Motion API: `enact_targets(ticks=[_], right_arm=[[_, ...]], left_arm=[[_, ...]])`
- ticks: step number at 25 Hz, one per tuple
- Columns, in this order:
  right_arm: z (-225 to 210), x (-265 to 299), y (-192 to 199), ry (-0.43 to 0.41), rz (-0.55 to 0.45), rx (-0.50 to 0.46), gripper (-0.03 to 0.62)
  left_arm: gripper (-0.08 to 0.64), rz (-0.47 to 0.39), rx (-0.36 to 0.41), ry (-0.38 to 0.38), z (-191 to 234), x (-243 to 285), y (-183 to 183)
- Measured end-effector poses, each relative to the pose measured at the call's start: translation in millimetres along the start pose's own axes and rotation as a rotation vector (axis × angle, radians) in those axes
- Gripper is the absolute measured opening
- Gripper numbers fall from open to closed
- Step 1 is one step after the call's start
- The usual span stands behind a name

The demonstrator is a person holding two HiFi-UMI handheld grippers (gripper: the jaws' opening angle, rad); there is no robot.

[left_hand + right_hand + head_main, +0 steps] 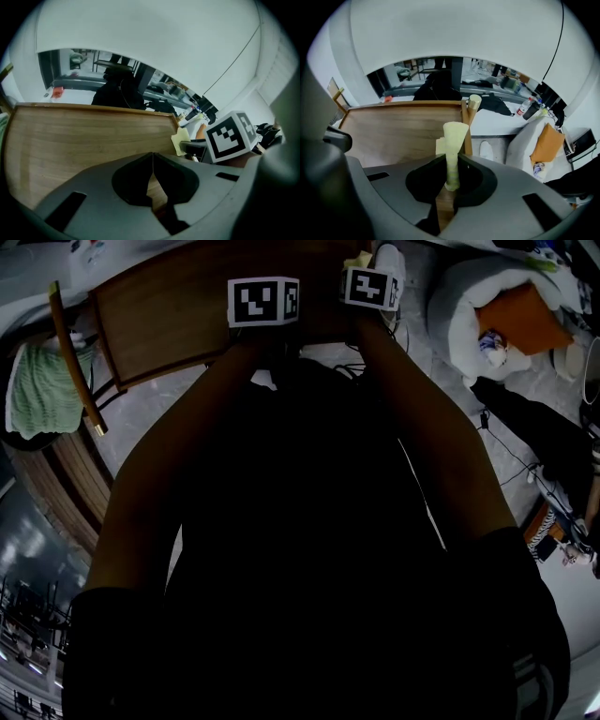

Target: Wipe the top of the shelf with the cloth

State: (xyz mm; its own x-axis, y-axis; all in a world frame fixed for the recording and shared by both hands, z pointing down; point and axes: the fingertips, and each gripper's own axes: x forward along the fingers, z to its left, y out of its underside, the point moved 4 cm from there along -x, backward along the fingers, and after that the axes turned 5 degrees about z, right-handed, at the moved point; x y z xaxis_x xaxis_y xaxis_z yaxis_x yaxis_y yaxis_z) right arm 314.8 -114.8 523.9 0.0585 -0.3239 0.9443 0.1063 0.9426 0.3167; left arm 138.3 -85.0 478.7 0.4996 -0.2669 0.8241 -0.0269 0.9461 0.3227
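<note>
The shelf's wooden top (pixel 155 324) lies at the upper left of the head view, and it fills the middle of the left gripper view (pixel 84 140) and of the right gripper view (pixel 393 131). My right gripper (pixel 451 180) is shut on a pale yellow cloth (pixel 453 140), which stands up from the jaws over the shelf's right end. In the head view the cloth (pixel 359 261) peeks out beyond the right gripper (pixel 370 287). My left gripper (pixel 152 161) hovers over the shelf top, jaws closed together with nothing between them. It sits just left of the right gripper (pixel 229 136), beside the cloth (pixel 180 139).
A green towel (pixel 37 385) hangs on a wooden rail left of the shelf. A white cushion with an orange item (pixel 511 315) sits on the floor at the right, with dark cables (pixel 511 460) nearby. A white shoe (pixel 486 151) lies beyond the shelf's right end.
</note>
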Motion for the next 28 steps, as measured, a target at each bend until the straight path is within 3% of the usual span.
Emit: enact_targets(ticks=[3,5,11,16,20,28], right_arm=[[15,-8,-6,-0.018,-0.036,0.005,0.049],[44,-17,-13,-0.087,-0.07,0.006,0.049],[184,-41,-31,-0.32,-0.121,-0.05,0.049],[309,-50,-23,-0.474,-0.087,-0.156,0.049],[394,-52,-10,-0.55,-0.059,-0.239,0.049],[503,-38,15,-0.662,-0.012,-0.302,0.049]], left_arm=[[0.012,-0.017,-0.003,-0.012,14,-16,-2],[0.012,-0.044,-0.027,-0.016,30,-31,-2],[0.012,-0.114,-0.144,-0.089,120,-103,11],[0.012,-0.162,-0.245,-0.208,209,-169,41],[0.012,-0.177,-0.301,-0.268,259,-209,62],[0.012,-0.205,-0.31,-0.281,303,-252,75]])
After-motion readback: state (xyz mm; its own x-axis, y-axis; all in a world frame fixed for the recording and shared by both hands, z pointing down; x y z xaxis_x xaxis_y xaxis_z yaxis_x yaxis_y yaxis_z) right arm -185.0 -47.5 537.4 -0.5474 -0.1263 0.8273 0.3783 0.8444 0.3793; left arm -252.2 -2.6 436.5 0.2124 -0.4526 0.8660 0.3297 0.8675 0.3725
